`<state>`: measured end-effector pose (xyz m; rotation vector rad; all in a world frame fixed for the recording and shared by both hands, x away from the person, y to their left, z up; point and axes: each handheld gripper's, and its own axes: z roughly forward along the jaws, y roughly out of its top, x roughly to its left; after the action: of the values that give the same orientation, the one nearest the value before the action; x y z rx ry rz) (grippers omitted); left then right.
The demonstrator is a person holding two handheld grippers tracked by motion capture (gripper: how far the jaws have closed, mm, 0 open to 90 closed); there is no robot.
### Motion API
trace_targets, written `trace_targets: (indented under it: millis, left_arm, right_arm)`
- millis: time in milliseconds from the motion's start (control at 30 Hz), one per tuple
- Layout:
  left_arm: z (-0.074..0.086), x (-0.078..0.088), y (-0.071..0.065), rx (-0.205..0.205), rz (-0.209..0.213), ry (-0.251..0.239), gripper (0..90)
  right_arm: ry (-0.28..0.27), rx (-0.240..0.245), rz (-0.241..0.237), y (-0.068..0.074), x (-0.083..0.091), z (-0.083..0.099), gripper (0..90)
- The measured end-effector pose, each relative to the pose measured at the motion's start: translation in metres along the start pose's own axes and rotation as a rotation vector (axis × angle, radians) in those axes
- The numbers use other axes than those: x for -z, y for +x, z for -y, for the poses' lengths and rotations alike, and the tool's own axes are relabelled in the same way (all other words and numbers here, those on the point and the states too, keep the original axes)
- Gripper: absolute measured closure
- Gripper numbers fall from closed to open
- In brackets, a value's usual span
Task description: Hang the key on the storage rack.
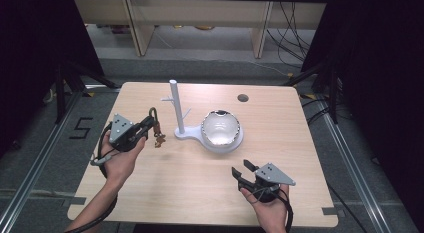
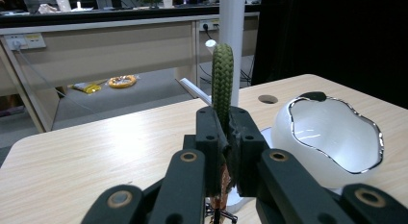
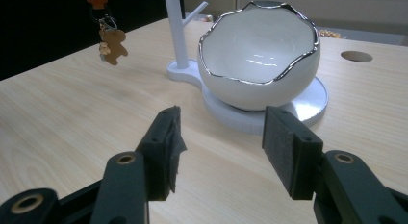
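- The left gripper (image 1: 148,124) is being held at about nine o'clock on the wooden table (image 1: 190,193), with its jaws pressed together on a green braided cord loop (image 2: 222,84); the loop is being pinched low down, and its arch is standing up above the jaw tips.
- A keychain charm cluster (image 1: 159,138) is being carried below the same jaws; in the right gripper view it is being seen as an orange tab and a small brown bear-shaped charm (image 3: 114,46) dangling clear of the table.
- The keychain is judged to be light and limp: the cord is soft and easily squeezed, and the charms are likely to swing, so the stiffest hold is thought to be on the cord just above the metal ring.
- The white peg stand (image 1: 175,109) is being approached at about three o'clock from the left gripper, near but apart; its short side pegs are being offered as likely hanging points.
- The eggshell-shaped white bowl (image 1: 220,128), silver-rimmed and jagged-edged, is being supported on the stand's round base; it is judged hard, glossy, slippery and breakable.
- The right gripper (image 1: 241,174) is being held at about five o'clock, jaws wide apart and holding nothing, aimed toward the bowl.
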<state>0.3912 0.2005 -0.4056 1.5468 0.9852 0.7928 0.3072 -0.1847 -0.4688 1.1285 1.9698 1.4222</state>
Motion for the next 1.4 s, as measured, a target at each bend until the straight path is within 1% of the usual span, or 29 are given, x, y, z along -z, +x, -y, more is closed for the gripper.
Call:
trace_targets:
  millis: [100,167,200,233,267,300,333,367,433,467,500,567,600,633,733,767,800,833,867,900,933,967,1033,1133,1167,1200,1233,1267,1400]
  left_arm:
    - [0.0,-0.002,0.001,0.004,-0.008,-0.002,83.4]
    - [-0.001,-0.005,0.001,0.002,-0.016,0.0,83.3]
    - [-0.001,-0.005,0.001,0.002,-0.016,0.0,83.4]
    - [-0.001,-0.007,0.002,0.001,-0.022,-0.002,83.4]
    - [-0.001,-0.008,0.002,0.0,-0.026,-0.001,83.3]
    - [-0.001,-0.008,0.002,0.0,-0.026,-0.001,83.3]
    - [-0.002,-0.009,0.002,0.001,-0.029,0.0,83.3]
    - [-0.002,-0.011,0.003,0.003,-0.032,-0.001,83.4]
    - [-0.003,-0.013,0.004,0.003,-0.035,0.002,83.4]
    - [-0.003,-0.013,0.004,0.003,-0.038,0.001,83.4]
    - [-0.003,-0.014,0.004,0.006,-0.04,0.001,83.4]
    - [-0.004,-0.016,0.004,0.007,-0.043,0.001,83.4]
    - [-0.005,-0.017,0.004,0.006,-0.044,0.0,83.3]
    - [-0.005,-0.017,0.005,0.004,-0.045,0.0,83.3]
    - [-0.006,-0.02,0.004,0.004,-0.05,0.002,83.3]
    - [-0.006,-0.021,0.004,0.007,-0.051,-0.001,83.4]
    - [-0.006,-0.022,0.004,0.003,-0.053,-0.001,83.4]
    - [-0.006,-0.023,0.004,0.001,-0.055,0.0,83.3]
    - [-0.006,-0.023,0.004,0.001,-0.055,0.0,83.3]
    - [-0.006,-0.024,0.004,0.006,-0.057,-0.002,83.4]
    - [-0.007,-0.025,0.004,0.004,-0.059,0.001,83.3]
    - [-0.007,-0.026,0.005,0.003,-0.061,0.003,83.3]
    - [-0.007,-0.026,0.004,0.005,-0.063,0.001,83.4]
    - [-0.008,-0.028,0.004,0.003,-0.067,0.0,83.3]
    - [-0.009,-0.028,0.005,0.0,-0.068,0.002,83.3]
    - [-0.01,-0.029,0.005,-0.002,-0.071,0.0,83.3]
    - [-0.011,-0.029,0.005,-0.004,-0.074,0.0,83.3]
    - [-0.012,-0.031,0.005,-0.011,-0.074,0.002,83.3]
    - [-0.013,-0.034,0.004,-0.017,-0.078,0.006,83.3]
  right_arm:
    - [-0.014,0.012,-0.008,-0.002,-0.001,0.002,49.2]
    - [-0.013,0.004,-0.003,-0.003,0.0,0.004,49.2]
    - [-0.016,-0.016,0.003,-0.002,0.0,0.006,49.1]
    - [-0.011,-0.014,-0.003,-0.003,0.0,0.006,49.2]
    - [0.0,0.001,0.01,-0.004,0.001,0.006,49.2]
    - [0.0,0.001,0.01,-0.004,0.001,0.006,49.2]
    - [-0.009,-0.005,-0.004,-0.005,0.0,0.008,49.1]
    - [-0.004,-0.019,0.002,-0.004,0.001,0.008,49.2]
    - [-0.006,-0.017,-0.001,-0.005,0.001,0.008,49.1]
    - [0.0,-0.004,0.012,-0.006,0.002,0.009,49.2]
    - [0.002,-0.007,0.011,-0.006,0.002,0.009,49.1]
    - [0.007,-0.035,0.017,-0.004,0.003,0.009,49.1]
    - [0.008,-0.033,0.018,-0.005,0.003,0.009,49.1]
    - [-0.002,-0.012,0.013,-0.007,0.002,0.009,49.0]
    - [-0.003,-0.024,0.014,-0.006,0.002,0.011,48.9]
    - [0.005,0.009,0.033,-0.008,0.003,0.011,48.9]
    - [0.013,-0.023,0.014,-0.006,0.003,0.011,49.0]
    - [0.011,-0.018,0.022,-0.007,0.003,0.012,48.9]
    - [0.012,-0.023,0.02,-0.007,0.003,0.012,48.9]
    - [0.006,-0.028,0.002,-0.007,0.002,0.013,48.9]
    - [0.016,-0.028,0.013,-0.007,0.003,0.012,48.9]
    - [0.006,-0.03,-0.001,-0.007,0.001,0.013,48.9]
    - [-0.003,-0.024,0.001,-0.007,0.0,0.013,48.9]
    - [0.006,-0.024,0.004,-0.006,0.001,0.013,48.9]
    - [0.004,0.001,0.014,-0.007,0.002,0.012,48.9]
    - [0.004,0.001,0.014,-0.007,0.002,0.012,48.9]
    - [0.011,-0.024,0.01,-0.006,0.002,0.013,48.9]
    - [0.011,-0.026,0.008,-0.006,0.002,0.013,48.9]
    - [0.012,-0.022,0.009,-0.007,0.002,0.013,48.9]
